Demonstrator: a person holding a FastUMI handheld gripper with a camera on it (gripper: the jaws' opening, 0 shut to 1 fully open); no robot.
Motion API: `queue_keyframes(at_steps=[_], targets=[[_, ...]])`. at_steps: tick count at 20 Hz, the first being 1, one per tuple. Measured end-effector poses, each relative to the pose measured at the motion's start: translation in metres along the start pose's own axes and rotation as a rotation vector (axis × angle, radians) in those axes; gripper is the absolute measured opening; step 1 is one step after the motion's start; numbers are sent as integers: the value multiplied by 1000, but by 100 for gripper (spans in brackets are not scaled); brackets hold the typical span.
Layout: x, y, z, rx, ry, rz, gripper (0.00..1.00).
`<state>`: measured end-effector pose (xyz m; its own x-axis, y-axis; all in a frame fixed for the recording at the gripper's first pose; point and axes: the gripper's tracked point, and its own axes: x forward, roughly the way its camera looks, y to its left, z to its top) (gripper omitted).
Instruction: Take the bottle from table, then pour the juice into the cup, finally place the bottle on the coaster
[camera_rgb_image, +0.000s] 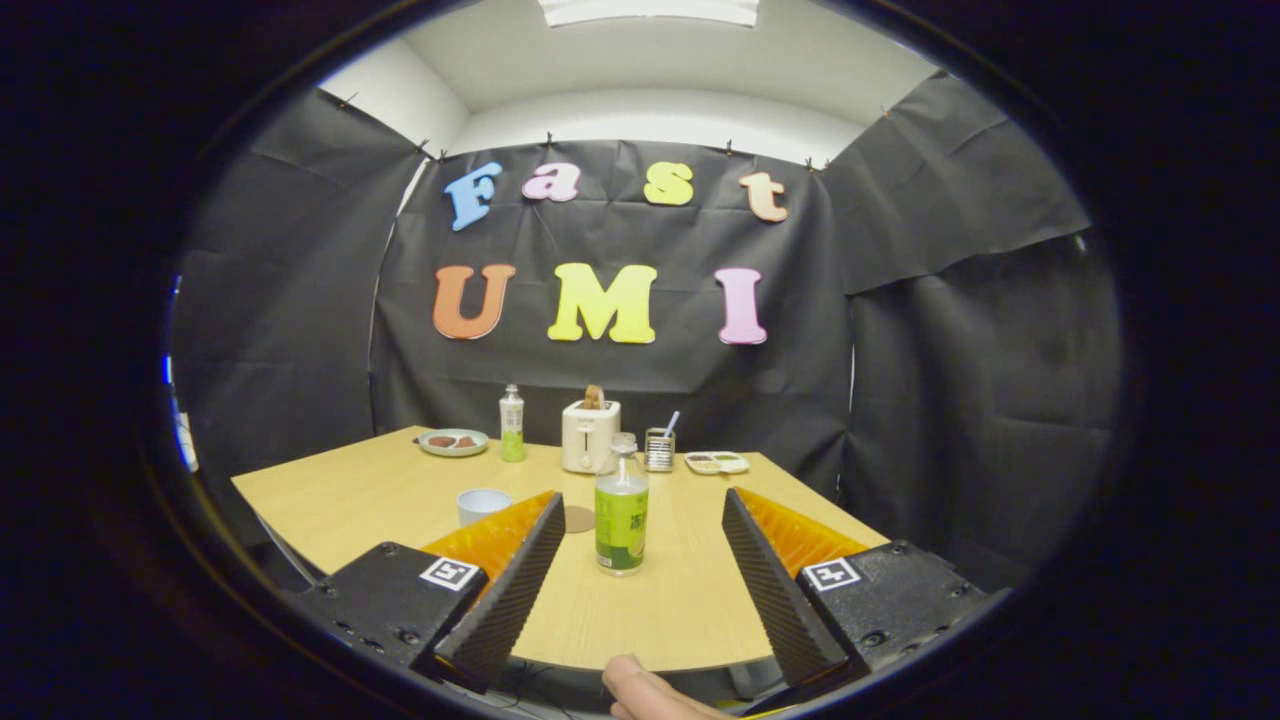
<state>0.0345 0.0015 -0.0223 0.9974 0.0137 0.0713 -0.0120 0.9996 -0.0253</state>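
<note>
A clear bottle with a green label and no cap stands upright on the wooden table, just ahead of my fingers and roughly centred between them. My gripper is open, its fingers wide apart and touching nothing. A white cup stands left of the bottle, partly behind the left finger. A round brown coaster lies flat between the cup and the bottle, its left part hidden by the left finger.
At the table's far edge stand a plate with food, a second green-labelled bottle, a white toaster with bread in it, a metal holder and a small tray. A person's fingertip shows below the fingers.
</note>
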Motion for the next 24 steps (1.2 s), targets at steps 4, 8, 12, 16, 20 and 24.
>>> queue_keyframes(at_steps=[4,8,12,16,20,24], targets=[[29,8,-14,4,31,24,100],[71,18,-27,8,61,56,100],[107,14,-33,41,68,47,100],[148,10,-42,20,66,26,100],[173,16,-49,19,77,36,100],[197,21,-53,-13,79,39,100]])
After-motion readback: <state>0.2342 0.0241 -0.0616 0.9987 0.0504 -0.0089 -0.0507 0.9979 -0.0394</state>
